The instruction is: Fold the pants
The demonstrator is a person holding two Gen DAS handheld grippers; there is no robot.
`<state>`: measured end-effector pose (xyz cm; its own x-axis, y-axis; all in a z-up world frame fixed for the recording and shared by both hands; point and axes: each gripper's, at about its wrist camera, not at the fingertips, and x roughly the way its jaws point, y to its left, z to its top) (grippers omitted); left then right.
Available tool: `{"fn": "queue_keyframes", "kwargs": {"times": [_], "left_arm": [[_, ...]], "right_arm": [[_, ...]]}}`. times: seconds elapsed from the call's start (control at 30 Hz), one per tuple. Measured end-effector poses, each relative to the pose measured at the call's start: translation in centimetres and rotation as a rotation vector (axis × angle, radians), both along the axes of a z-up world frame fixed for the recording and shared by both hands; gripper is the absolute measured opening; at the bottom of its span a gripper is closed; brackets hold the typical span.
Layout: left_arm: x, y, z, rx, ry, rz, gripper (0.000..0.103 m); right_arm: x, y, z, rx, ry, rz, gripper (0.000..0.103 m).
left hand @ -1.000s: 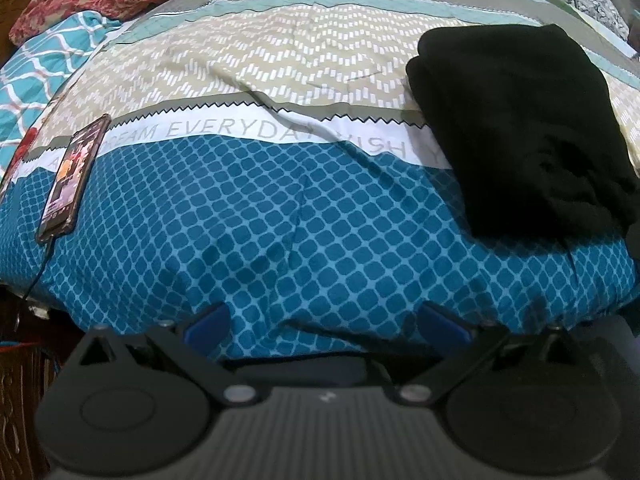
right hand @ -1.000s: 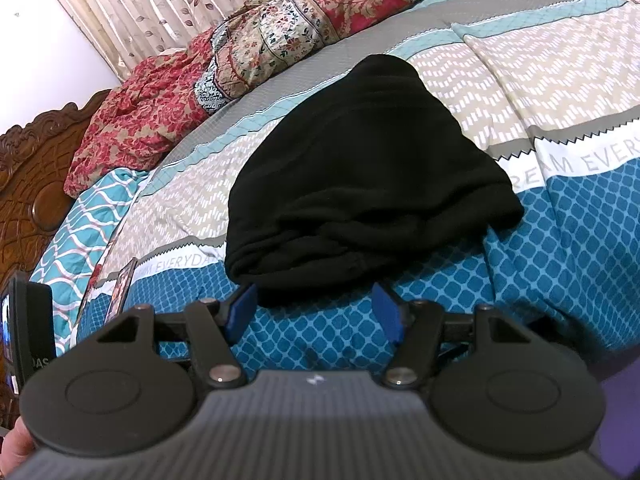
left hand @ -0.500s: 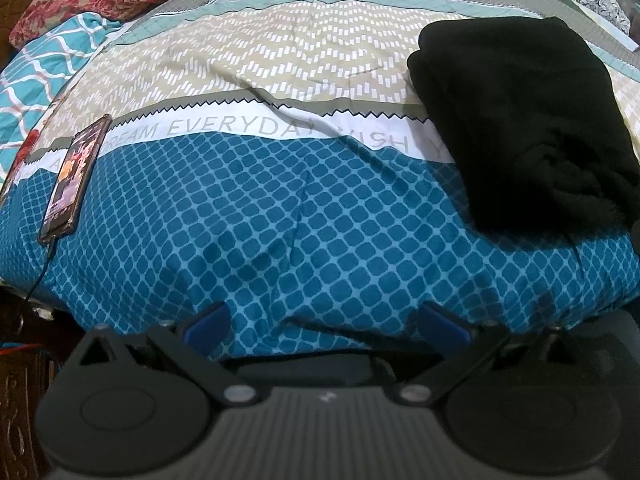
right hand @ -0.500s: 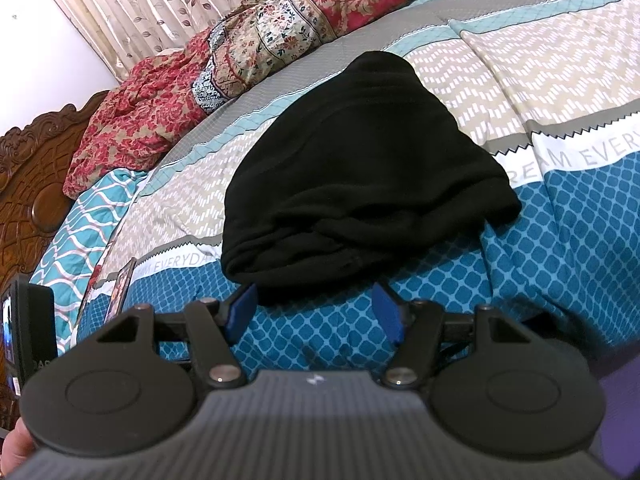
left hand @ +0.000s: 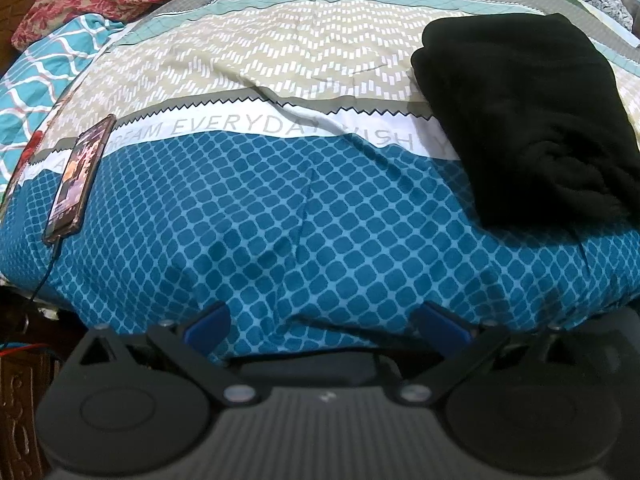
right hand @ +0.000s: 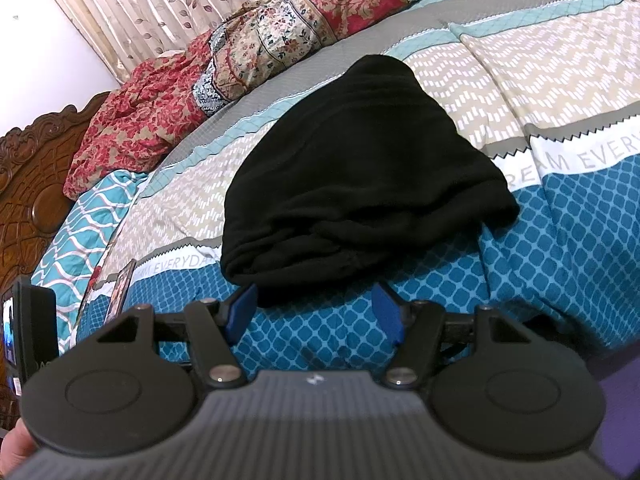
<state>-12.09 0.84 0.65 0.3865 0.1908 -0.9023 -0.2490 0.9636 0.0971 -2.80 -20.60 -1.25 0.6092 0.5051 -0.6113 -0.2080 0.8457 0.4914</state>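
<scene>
Blue rubber pads tip both black two-finger tools, and on each the pads stand apart with nothing between them. The right tool is released and hangs low over the near edge of the bed, angled down toward the folded black fleece pants. The pants lie just ahead of its fingertips, apart from them, with the thick rolled near edge of the bundle closest to the left pad. A bit of the person's hand shows at the lower left corner of that view.

The left tool is also released, its pads spread wide over the blue diamond-patterned part of the quilted bedspread. From this tool the black pants sit well off to the upper right, lying across the white lettered band and the beige chevron stripe of the bedspread, near the right side of the view.

Farther left, a dark smartphone with a lit screen rests on the bedspread near the bed's edge, a thin black cable running from its lower end. Beyond the pants, red floral pillows and a multicoloured floral quilt are heaped along the far side of the bed, against a carved brown wooden headboard and a leaf-printed curtain.
</scene>
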Motion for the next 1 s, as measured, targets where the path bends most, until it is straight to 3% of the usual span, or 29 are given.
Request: {"fn": "queue_keyframes", "kwargs": {"times": [0.5, 1.0], "left_arm": [[0.1, 0.1, -0.3, -0.010, 0.017, 0.038, 0.103], [0.4, -0.8, -1.4, -0.006, 0.064, -0.001, 0.103]], "right_arm": [[-0.2, 0.6, 0.3, -0.007, -0.018, 0.003, 0.067], [0.0, 0.2, -0.3, 0.003, 0.001, -0.001, 0.070]]}}
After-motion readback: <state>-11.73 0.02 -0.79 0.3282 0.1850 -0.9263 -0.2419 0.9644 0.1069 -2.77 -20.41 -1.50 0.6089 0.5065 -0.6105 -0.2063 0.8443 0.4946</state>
